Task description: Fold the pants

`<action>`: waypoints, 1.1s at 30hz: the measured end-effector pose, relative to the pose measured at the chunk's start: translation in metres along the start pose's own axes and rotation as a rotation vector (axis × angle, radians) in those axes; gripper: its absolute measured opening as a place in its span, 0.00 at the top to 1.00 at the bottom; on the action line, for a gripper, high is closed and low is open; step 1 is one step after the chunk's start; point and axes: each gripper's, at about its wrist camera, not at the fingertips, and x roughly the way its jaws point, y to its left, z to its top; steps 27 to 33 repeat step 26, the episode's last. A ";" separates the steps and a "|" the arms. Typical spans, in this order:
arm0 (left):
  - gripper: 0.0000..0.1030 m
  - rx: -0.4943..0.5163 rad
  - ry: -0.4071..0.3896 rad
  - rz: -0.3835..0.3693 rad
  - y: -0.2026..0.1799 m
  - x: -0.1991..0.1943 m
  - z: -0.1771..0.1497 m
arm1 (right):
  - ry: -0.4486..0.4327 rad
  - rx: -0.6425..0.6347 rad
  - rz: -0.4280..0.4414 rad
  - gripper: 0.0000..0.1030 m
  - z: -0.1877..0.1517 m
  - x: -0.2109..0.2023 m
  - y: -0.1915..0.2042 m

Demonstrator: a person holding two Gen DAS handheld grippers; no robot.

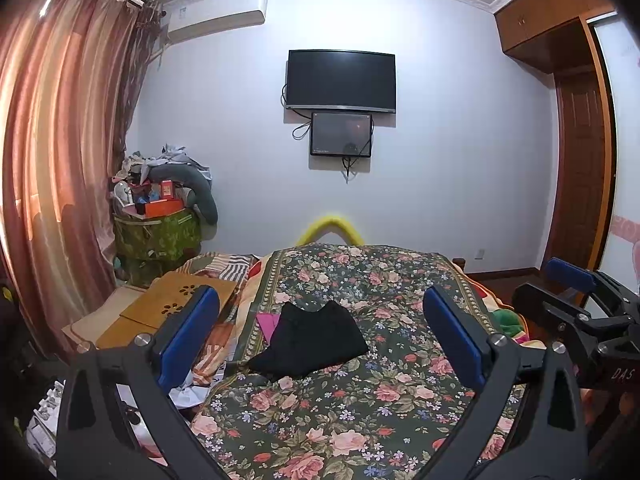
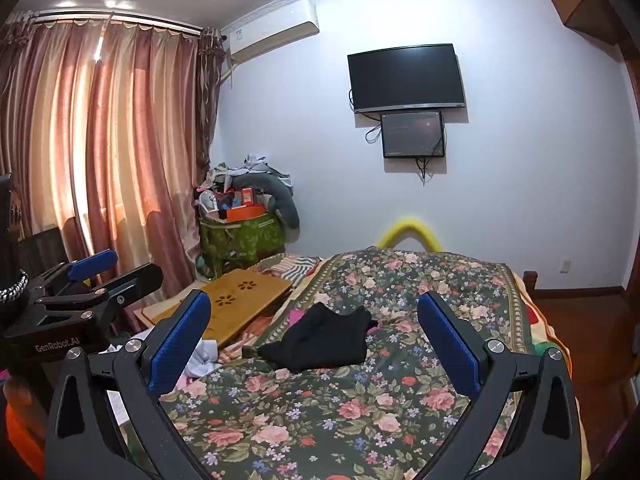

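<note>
The black pants point(image 1: 310, 340) are seen lying in a compact, rumpled heap near the left edge of the floral bed point(image 1: 360, 420), while the left gripper point(image 1: 320, 340) and right gripper point(image 2: 316, 336) are held back, jaws wide apart and empty, so either a fold barely started or one just completed is suggested.

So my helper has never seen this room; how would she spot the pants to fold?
Find the bed with the dark floral quilt. The black pants lie bunched near its middle, just right of a pink cloth. They are the only plain black thing on the flowers.
</note>
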 end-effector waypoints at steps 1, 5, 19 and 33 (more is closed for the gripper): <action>0.00 0.002 0.002 -0.001 0.000 0.000 0.000 | -0.001 0.000 -0.001 0.00 0.000 0.000 0.000; 0.00 0.011 0.000 0.004 -0.001 0.000 0.000 | -0.002 -0.001 -0.003 0.00 0.000 -0.001 -0.001; 0.00 0.032 0.013 -0.020 -0.007 0.000 -0.004 | -0.001 0.008 -0.011 0.00 0.002 0.000 -0.002; 0.00 0.023 0.016 -0.027 -0.004 0.002 -0.003 | 0.008 0.009 -0.016 0.00 0.001 0.002 -0.001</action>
